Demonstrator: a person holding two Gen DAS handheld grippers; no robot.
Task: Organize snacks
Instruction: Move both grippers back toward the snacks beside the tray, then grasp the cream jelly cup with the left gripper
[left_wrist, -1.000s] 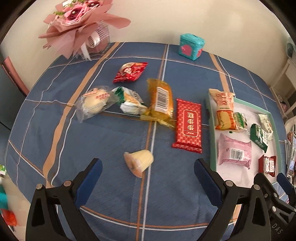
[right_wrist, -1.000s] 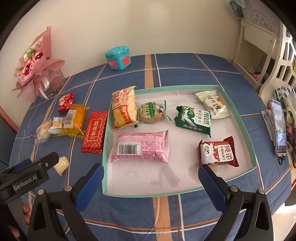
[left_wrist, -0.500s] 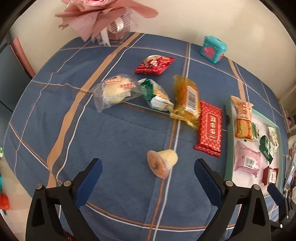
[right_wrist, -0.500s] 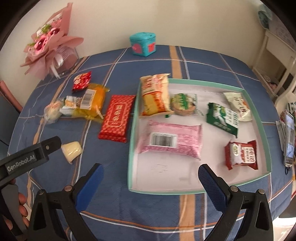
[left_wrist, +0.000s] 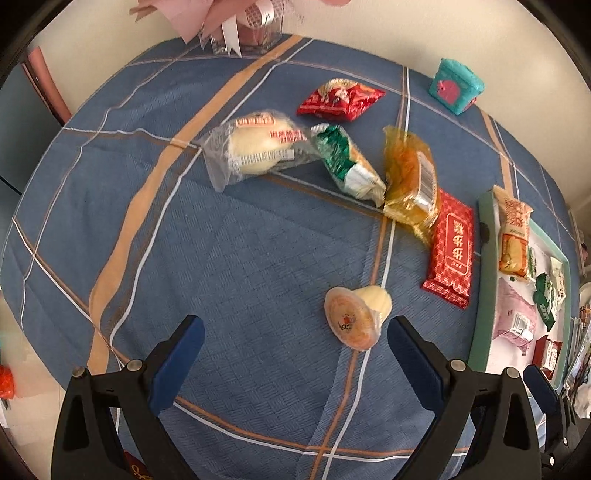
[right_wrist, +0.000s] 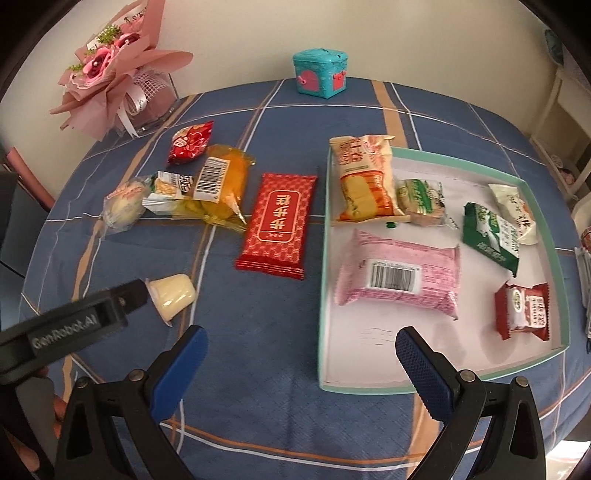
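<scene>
A round table under a blue checked cloth (right_wrist: 258, 332) with orange and white stripes carries everything. On its right side sits the largest piece, a shallow white tray with a mint-green rim (right_wrist: 322, 280), holding six packets: a pink wrapped cake with a barcode (right_wrist: 399, 275), an orange biscuit bag (right_wrist: 364, 177) propped over the far left corner, a green-and-white round snack (right_wrist: 421, 199), a dark green pouch (right_wrist: 491, 236), a cream pouch (right_wrist: 515, 210) and a small red packet (right_wrist: 524, 308).

Left of the tray, on the cloth, lies a flat red packet with gold characters (right_wrist: 277, 225). Beyond it a yellow transparent bag with a barcode (right_wrist: 221, 184) overlaps a green-and-white packet (left_wrist: 347, 164), which touches a clear-wrapped pale bun (left_wrist: 255, 147); a small red bag (left_wrist: 340, 98) lies further back. A pink bouquet (right_wrist: 110, 70) and a teal box (right_wrist: 319, 74) stand at the far edge.

The smallest item, a jelly cup (left_wrist: 356, 315), lies on its side near the front, pale yellow body, orange printed foil lid facing the left wrist camera. The left gripper (left_wrist: 295, 354) hovers just short of it, spread wide and empty, the cup near its right finger. The right gripper (right_wrist: 301, 365) is likewise spread and empty, above the tray's near left corner.
</scene>
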